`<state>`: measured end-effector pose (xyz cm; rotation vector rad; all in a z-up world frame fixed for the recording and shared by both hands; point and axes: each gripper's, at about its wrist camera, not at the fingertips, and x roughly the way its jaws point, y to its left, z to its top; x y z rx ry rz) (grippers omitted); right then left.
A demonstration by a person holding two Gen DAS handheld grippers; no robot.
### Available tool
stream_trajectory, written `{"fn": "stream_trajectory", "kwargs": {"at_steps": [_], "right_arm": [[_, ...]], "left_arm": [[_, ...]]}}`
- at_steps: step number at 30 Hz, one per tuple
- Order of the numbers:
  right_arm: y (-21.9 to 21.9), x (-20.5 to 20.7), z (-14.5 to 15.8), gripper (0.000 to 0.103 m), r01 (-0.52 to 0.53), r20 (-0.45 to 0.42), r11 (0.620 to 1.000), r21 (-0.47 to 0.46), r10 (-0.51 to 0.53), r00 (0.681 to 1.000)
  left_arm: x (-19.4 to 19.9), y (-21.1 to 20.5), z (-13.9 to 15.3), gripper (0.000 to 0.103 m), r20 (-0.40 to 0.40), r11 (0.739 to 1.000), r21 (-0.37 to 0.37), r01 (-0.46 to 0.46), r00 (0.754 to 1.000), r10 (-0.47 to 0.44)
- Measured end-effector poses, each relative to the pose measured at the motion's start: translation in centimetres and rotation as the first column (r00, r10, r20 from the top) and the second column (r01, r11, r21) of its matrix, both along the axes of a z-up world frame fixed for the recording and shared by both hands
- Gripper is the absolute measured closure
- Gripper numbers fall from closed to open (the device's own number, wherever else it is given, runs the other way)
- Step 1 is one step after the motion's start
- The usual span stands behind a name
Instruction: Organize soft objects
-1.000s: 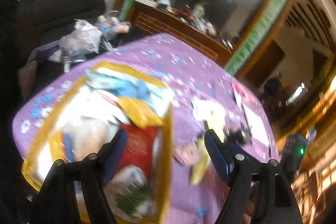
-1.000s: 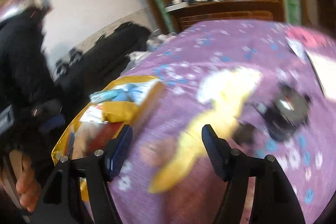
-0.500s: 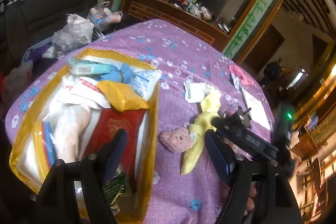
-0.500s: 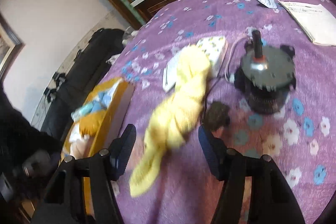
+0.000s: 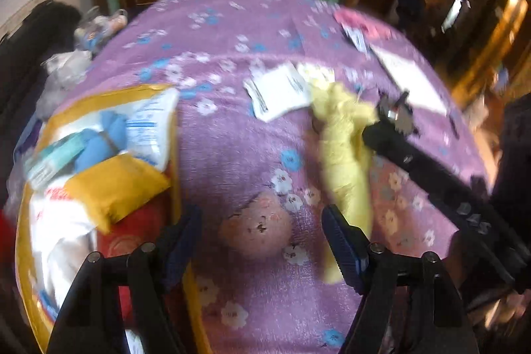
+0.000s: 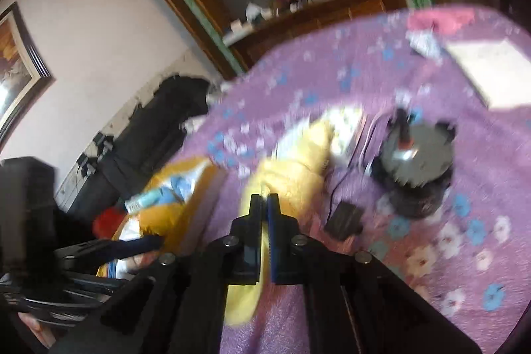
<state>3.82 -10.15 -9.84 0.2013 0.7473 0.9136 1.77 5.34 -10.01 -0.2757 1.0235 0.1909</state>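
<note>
The right gripper [image 6: 264, 204] has its jaws pinched nearly together on the yellow cloth [image 6: 292, 178], which runs from between the jaws up across the purple flowered tabletop [image 6: 415, 82]. In the left wrist view that same gripper comes in from the right as a dark bar [image 5: 391, 141], its tip against the cloth [image 5: 345, 155].

The left gripper [image 5: 262, 238] has its jaws wide and holds nothing — a small pink soft toy [image 5: 255, 229] lies on the tabletop [image 5: 232, 29] between its two fingers, not touched by either.

Just left of the toy sits a yellow box [image 5: 99, 95] crowded with soft packets: a mustard-yellow pouch [image 5: 113, 184], a blue bundle [image 5: 99, 138], white bags, something red at the bottom. Beyond the cloth lies a white packet [image 5: 278, 90], its edge touching the cloth. In the right wrist view a black round motor [image 6: 415, 168] with an upright shaft stands right of the cloth, a small black block [image 6: 343, 219] beside it. Farther off lie a white sheet of paper [image 6: 491, 65] and a pink rag [image 6: 438, 17]. Both views are blurred.
</note>
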Motion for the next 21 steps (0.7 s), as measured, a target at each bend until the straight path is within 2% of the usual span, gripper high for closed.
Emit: {"fn": "stream_trajectory", "kwargs": {"at_steps": [1, 4, 5, 6, 8, 9, 10, 11, 12, 14, 17, 20, 21], "right_arm": [[0.3, 0.1, -0.3, 0.100, -0.004, -0.007, 1.000, -0.022, 0.003, 1.000], [0.6, 1.2, -1.3, 0.098, -0.005, -0.091, 0.999, -0.037, 0.002, 0.996], [0.3, 1.6, -1.4, 0.097, 0.012, -0.108, 1.000, -0.024, -0.014, 0.994], [-0.3, 1.9, -1.4, 0.097, 0.035, -0.119, 0.999, -0.007, -0.036, 0.992], [-1.0, 2.2, -1.4, 0.084, 0.064, -0.136, 0.998, 0.008, -0.063, 0.989], [-1.2, 2.3, -1.5, 0.061, 0.075, -0.149, 0.997, 0.014, -0.072, 0.986], [-1.3, 2.2, -1.6, 0.050, 0.083, -0.159, 0.996, 0.020, -0.078, 0.984], [-1.3, 2.0, -1.6, 0.050, 0.082, -0.160, 0.996, 0.019, -0.078, 0.984], [-1.2, 1.8, -1.6, 0.050, 0.079, -0.154, 0.997, 0.007, -0.077, 0.985], [-0.6, 1.4, -1.9, 0.050, 0.073, -0.136, 0.996, -0.042, -0.078, 0.988], [1.0, 1.3, -2.8, 0.050, 0.044, -0.136, 0.992, -0.115, -0.059, 0.989], [2.0, 1.3, -3.1, 0.050, 0.033, -0.129, 0.988, -0.152, -0.053, 0.990], [2.3, 1.2, -3.0, 0.054, 0.039, -0.107, 0.985, -0.169, -0.058, 0.993]], "left_arm": [[0.4, -0.1, -0.5, 0.032, -0.025, 1.000, 0.007, 0.009, 1.000, -0.009], [1.3, 0.3, -2.0, 0.049, -0.078, 0.999, -0.044, 0.006, 0.997, -0.010], [1.5, 0.3, -2.5, 0.059, -0.096, 1.000, -0.029, 0.001, 0.995, -0.004], [1.6, 0.0, -2.5, 0.059, -0.095, 1.000, 0.006, 0.000, 0.996, 0.001], [1.8, -1.0, -3.0, 0.062, -0.110, 0.999, 0.043, 0.021, 0.994, -0.016], [1.9, -1.6, -3.2, 0.063, -0.115, 0.996, 0.081, 0.030, 0.993, -0.021], [1.9, -2.0, -3.2, 0.066, -0.117, 0.993, 0.112, 0.044, 0.993, -0.030], [1.7, -2.3, -3.1, 0.077, -0.113, 0.990, 0.133, 0.053, 0.993, -0.038], [1.7, -2.4, -3.0, 0.080, -0.108, 0.990, 0.129, 0.052, 0.993, -0.038], [0.9, -1.9, -2.4, 0.084, -0.078, 0.996, 0.079, 0.036, 0.997, -0.030], [-0.5, -0.8, -1.6, 0.085, -0.018, 1.000, -0.006, 0.003, 1.000, -0.003], [-3.6, 0.3, 0.1, 0.085, 0.092, 0.990, -0.136, -0.050, 0.994, 0.063], [-4.5, 0.6, 0.6, 0.085, 0.121, 0.984, -0.166, -0.063, 0.989, 0.084]]}}
